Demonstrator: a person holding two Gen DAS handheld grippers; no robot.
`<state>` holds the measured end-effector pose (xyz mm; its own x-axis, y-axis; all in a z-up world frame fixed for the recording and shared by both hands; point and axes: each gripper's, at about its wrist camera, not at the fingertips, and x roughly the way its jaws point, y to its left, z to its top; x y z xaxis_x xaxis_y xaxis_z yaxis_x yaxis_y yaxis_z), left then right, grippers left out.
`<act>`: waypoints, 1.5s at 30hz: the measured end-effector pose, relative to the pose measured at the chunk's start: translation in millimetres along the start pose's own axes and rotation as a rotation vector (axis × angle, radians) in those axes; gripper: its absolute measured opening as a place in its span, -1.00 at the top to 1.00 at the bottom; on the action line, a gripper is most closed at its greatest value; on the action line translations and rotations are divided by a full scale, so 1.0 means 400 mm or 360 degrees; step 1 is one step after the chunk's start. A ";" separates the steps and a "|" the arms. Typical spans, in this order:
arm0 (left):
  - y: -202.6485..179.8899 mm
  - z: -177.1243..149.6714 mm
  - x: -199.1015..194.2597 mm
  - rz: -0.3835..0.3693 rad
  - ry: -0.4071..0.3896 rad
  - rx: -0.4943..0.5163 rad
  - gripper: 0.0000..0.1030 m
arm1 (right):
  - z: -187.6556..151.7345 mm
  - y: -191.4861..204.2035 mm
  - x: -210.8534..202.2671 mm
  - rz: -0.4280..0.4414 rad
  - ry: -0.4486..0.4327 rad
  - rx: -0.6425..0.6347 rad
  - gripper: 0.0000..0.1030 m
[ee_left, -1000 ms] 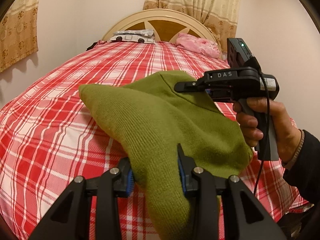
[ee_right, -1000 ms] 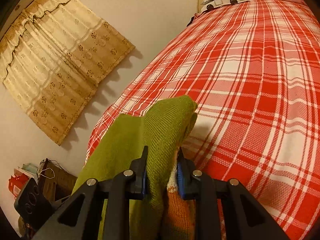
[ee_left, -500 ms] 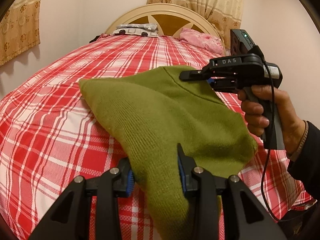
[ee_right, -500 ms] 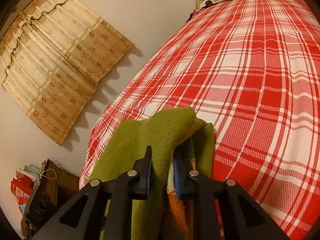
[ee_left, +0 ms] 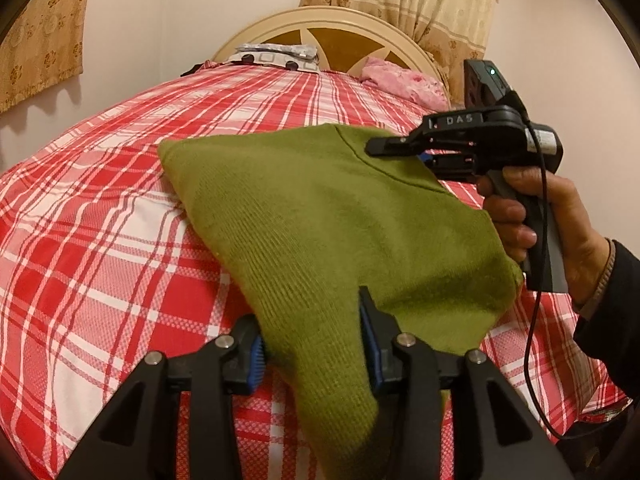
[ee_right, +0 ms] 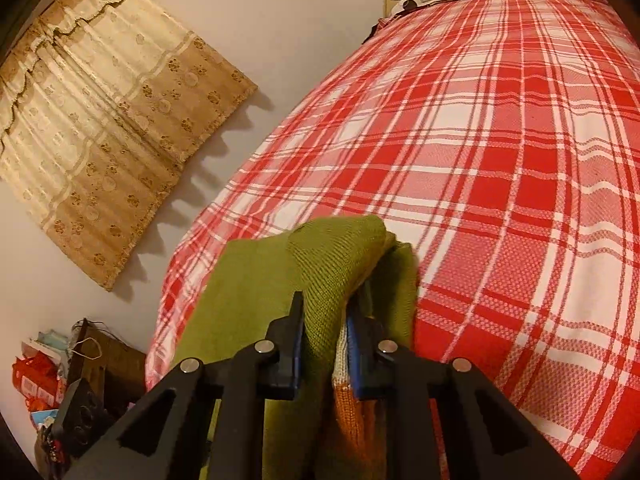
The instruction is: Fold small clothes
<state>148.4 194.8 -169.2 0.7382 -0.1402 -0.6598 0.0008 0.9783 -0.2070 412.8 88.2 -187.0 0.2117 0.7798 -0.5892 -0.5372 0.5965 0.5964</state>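
A green knit garment is stretched over the red plaid bed, its far corner resting on the cover. In the left wrist view my left gripper has the near edge between its blue pads; the jaws are opening, and the cloth still touches both pads. My right gripper, held by a hand, is shut on the far right edge. In the right wrist view, the right gripper pinches a bunched fold of the green garment. An orange and white striped part shows under that fold.
A cream headboard stands at the far end, with a patterned pillow and a pink cloth before it. Beige curtains hang on the wall. Boxes and clutter sit on the floor beside the bed.
The garment has come lower, with its far corner flatter on the bed. The left jaws stand slightly wider. The right gripper has tightened on its fold, which sits closer to the cover.
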 end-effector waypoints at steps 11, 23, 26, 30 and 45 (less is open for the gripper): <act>-0.005 0.001 -0.019 0.0080 -0.0011 0.0024 -0.26 | -0.015 -0.004 0.023 -0.0162 0.0035 -0.0060 0.65; 0.061 0.074 -0.050 0.0232 -0.0156 -0.0037 -0.72 | -0.026 0.047 -0.064 -0.0261 -0.0072 -0.0179 0.35; 0.075 0.082 -0.011 0.0258 -0.0121 -0.0041 -0.75 | -0.056 0.109 -0.113 -0.0203 -0.0108 -0.0302 0.35; 0.079 0.078 0.010 0.0280 -0.0101 -0.0079 -0.85 | -0.126 0.179 -0.108 -0.0143 0.0014 -0.0488 0.35; 0.110 0.051 0.053 0.0269 0.0036 -0.0254 -1.00 | -0.194 0.143 -0.048 -0.0275 0.0101 -0.0365 0.37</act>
<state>177.9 238.1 -177.3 0.7035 0.0182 -0.7104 -0.2292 0.9521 -0.2026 314.6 92.7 -183.7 0.2682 0.6526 -0.7087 -0.6699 0.6550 0.3497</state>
